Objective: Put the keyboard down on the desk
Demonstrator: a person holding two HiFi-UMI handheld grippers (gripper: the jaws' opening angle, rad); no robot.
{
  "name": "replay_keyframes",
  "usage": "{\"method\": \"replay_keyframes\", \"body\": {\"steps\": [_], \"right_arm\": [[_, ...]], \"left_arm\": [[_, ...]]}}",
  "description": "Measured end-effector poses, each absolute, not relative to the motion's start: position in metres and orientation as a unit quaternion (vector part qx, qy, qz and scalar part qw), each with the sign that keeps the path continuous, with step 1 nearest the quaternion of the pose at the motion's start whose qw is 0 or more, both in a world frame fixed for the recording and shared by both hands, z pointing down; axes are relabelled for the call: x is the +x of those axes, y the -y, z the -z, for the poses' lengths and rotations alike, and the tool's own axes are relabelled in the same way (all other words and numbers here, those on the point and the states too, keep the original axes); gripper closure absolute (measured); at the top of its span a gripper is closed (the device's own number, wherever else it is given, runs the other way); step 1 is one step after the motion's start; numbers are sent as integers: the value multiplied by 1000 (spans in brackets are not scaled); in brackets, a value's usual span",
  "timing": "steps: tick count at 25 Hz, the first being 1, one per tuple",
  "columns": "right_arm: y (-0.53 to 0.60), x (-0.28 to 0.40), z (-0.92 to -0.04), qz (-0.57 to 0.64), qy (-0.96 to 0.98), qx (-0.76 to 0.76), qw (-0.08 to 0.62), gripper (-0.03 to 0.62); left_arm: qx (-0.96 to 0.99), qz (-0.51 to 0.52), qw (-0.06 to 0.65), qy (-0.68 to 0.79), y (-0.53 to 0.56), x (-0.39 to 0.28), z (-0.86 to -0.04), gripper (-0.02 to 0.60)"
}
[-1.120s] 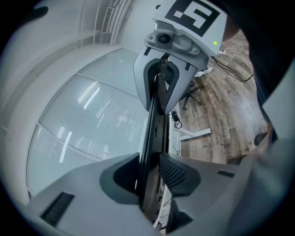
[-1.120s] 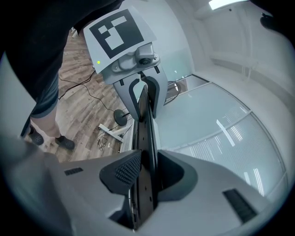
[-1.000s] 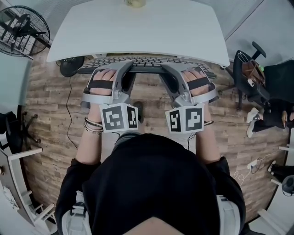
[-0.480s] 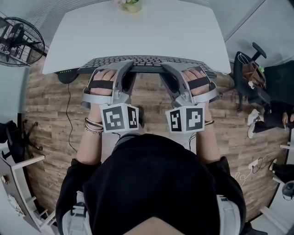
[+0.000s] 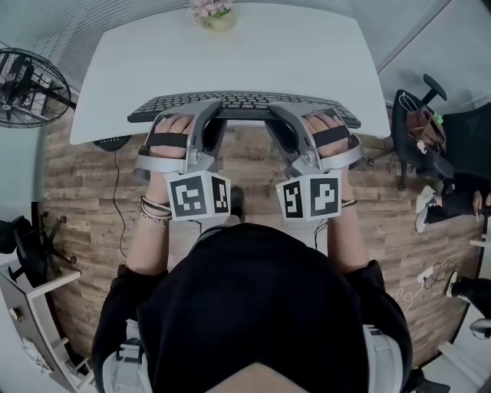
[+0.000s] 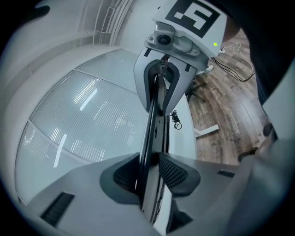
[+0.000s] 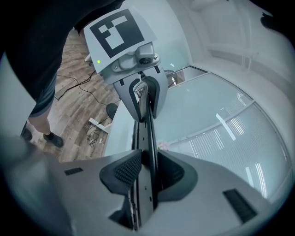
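Note:
A dark keyboard (image 5: 244,106) stretches across the front part of the white desk (image 5: 230,46), long side toward me. My left gripper (image 5: 209,117) is shut on its near edge left of the middle. My right gripper (image 5: 278,117) is shut on the same edge right of the middle. In the left gripper view the keyboard (image 6: 154,133) runs edge-on between the ribbed pads (image 6: 173,171), with the right gripper (image 6: 161,87) clamped farther along. The right gripper view mirrors this: keyboard (image 7: 144,133) pinched, left gripper (image 7: 140,97) beyond. Whether the keyboard touches the desk I cannot tell.
A small pot of flowers (image 5: 212,13) stands at the desk's far edge. A floor fan (image 5: 31,84) is at the left, an office chair with a bag (image 5: 418,123) at the right. A dark round object (image 5: 115,142) and a cable lie on the wooden floor below the desk.
Both grippers have carried the keyboard forward, from the desk's front edge to over the desktop. The grips have not changed.

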State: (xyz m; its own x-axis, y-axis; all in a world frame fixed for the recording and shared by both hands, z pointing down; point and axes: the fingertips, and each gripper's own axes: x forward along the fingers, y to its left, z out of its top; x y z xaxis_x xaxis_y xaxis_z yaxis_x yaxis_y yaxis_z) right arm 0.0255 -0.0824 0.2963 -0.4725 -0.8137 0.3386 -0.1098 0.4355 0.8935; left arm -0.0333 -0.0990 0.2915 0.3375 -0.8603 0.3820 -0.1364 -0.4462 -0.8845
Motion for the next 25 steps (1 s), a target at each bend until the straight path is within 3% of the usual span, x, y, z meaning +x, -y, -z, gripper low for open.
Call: {"method": "replay_keyframes", "body": {"steps": [25], "right_arm": [[172,-17,-293,422,733,330,420,482]], "left_arm": [[-727,444,405,-331,190,-73,-287,442]]}}
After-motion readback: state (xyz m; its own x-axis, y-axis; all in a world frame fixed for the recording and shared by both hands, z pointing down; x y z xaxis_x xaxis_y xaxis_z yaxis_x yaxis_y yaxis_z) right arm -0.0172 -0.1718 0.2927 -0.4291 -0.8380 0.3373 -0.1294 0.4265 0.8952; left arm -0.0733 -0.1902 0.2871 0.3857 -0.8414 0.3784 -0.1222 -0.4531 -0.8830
